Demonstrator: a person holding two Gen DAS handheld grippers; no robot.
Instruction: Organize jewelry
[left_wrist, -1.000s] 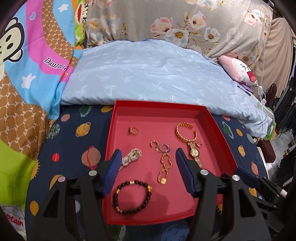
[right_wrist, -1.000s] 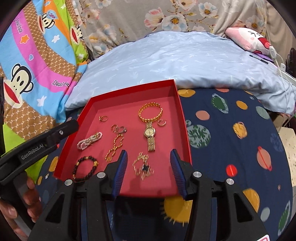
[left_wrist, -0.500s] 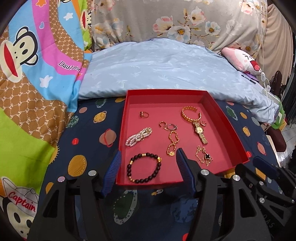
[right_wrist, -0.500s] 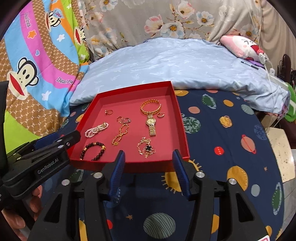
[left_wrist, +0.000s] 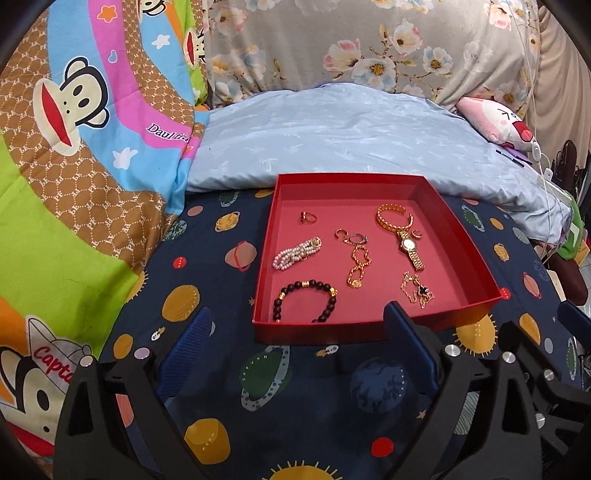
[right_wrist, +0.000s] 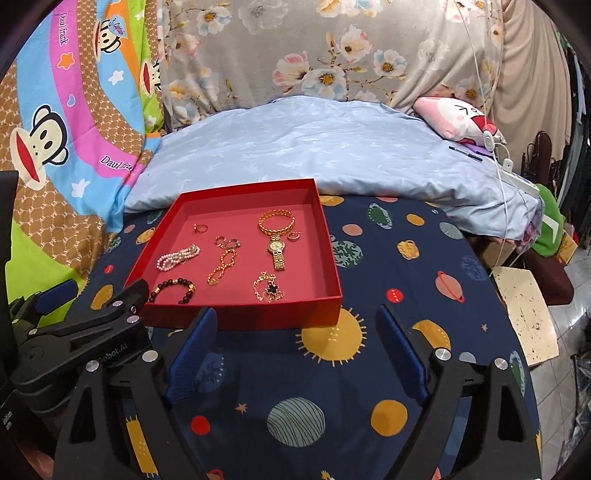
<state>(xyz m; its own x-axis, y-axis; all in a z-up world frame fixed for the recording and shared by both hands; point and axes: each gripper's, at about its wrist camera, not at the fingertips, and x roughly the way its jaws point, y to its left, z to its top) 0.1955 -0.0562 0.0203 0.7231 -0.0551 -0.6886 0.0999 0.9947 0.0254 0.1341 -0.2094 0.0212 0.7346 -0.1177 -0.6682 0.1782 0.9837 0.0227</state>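
A red tray (left_wrist: 458, 236) (right_wrist: 328, 251) lies on the planet-print bedsheet. In it lie a pearl bracelet (left_wrist: 297, 253) (right_wrist: 178, 257), a dark bead bracelet (left_wrist: 305, 301) (right_wrist: 172, 290), a gold chain (left_wrist: 358, 266) (right_wrist: 222, 266), a gold watch (left_wrist: 408, 244) (right_wrist: 277, 248), a gold bangle (left_wrist: 393, 217), a ring (left_wrist: 307, 218), small hoops (left_wrist: 351, 237) and a gold necklace with a black charm (left_wrist: 418, 293) (right_wrist: 269, 291). My left gripper (left_wrist: 297, 350) is open and empty, just short of the tray's near wall. My right gripper (right_wrist: 295, 350) is open and empty, also short of the tray.
A pale blue pillow (left_wrist: 351, 144) lies behind the tray. A monkey-print blanket (left_wrist: 74, 155) rises at the left. A pink plush (left_wrist: 498, 122) and white cables sit at the far right. The bed edge drops off at the right (right_wrist: 524, 321).
Both grippers have pulled back from over the tray toward me and now sit short of its near wall. Both stayed open and empty. The jewelry has not moved.
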